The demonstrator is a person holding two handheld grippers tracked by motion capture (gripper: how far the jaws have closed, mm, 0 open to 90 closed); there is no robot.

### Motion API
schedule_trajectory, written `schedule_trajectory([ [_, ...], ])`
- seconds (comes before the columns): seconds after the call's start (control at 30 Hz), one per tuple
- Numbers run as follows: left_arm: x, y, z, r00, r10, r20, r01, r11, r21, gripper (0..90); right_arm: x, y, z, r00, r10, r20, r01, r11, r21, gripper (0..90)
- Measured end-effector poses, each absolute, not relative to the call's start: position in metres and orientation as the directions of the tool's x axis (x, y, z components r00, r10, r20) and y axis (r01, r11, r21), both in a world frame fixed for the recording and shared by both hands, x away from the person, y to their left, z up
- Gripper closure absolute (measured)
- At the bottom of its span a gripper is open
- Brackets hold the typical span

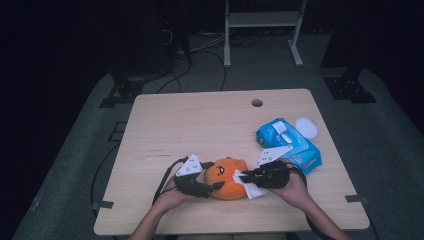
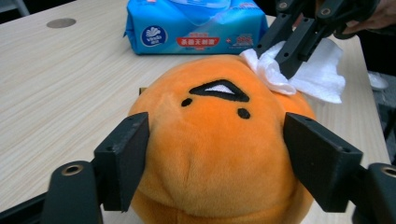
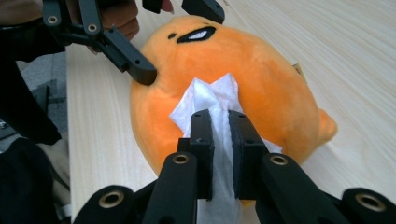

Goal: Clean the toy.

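Note:
An orange plush toy (image 1: 227,175) with a black stitched face lies near the front edge of the wooden table (image 1: 200,125). My left gripper (image 1: 215,176) comes in from its left, and in the left gripper view both pads press the plush toy (image 2: 210,116) at its sides. My right gripper (image 1: 243,176) is shut on a white tissue (image 1: 253,190) and holds it against the toy's right side. In the right gripper view the tissue (image 3: 210,95) sticks out between the closed jaws onto the plush toy (image 3: 266,79).
A blue pack of wipes (image 1: 290,142) lies behind my right hand, with a white round piece (image 1: 306,127) beside it. A cable hole (image 1: 257,103) sits near the table's far edge. Bare wood stretches across the left and far parts.

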State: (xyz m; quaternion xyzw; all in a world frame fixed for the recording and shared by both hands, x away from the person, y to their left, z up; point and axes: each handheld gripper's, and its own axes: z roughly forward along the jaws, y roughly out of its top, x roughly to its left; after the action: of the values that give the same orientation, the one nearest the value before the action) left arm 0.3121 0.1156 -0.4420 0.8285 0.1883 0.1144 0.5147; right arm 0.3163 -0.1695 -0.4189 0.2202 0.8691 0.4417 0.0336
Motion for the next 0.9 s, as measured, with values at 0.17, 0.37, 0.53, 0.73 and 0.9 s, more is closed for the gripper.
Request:
schedule_trajectory([
  [0.17,0.316,0.121,-0.446,0.899,0.436,-0.038,0.217,-0.369,0.904,27.2,0.317,-0.185,-0.421,-0.877,0.465,0.123,0.377,0.505,0.776,80.4],
  [0.37,0.32,0.12,-0.45,0.886,0.461,-0.052,0.235,-0.349,0.907,27.6,0.307,-0.167,-0.411,-0.901,0.421,0.105,0.326,0.497,0.804,80.5],
  [0.53,0.32,0.123,-0.45,0.885,0.463,-0.056,0.241,-0.351,0.905,29.9,0.307,-0.159,-0.413,-0.914,0.394,0.096,0.304,0.51,0.805,80.3],
  [0.73,0.32,0.123,-0.45,0.892,0.447,-0.07,0.244,-0.344,0.907,29.8,0.317,-0.189,-0.423,-0.871,0.469,0.145,0.383,0.464,0.799,80.3],
  [0.9,0.319,0.115,-0.451,0.896,0.44,-0.066,0.232,-0.337,0.912,29.1,0.312,-0.177,-0.419,-0.885,0.435,0.167,0.371,0.442,0.817,80.2],
])
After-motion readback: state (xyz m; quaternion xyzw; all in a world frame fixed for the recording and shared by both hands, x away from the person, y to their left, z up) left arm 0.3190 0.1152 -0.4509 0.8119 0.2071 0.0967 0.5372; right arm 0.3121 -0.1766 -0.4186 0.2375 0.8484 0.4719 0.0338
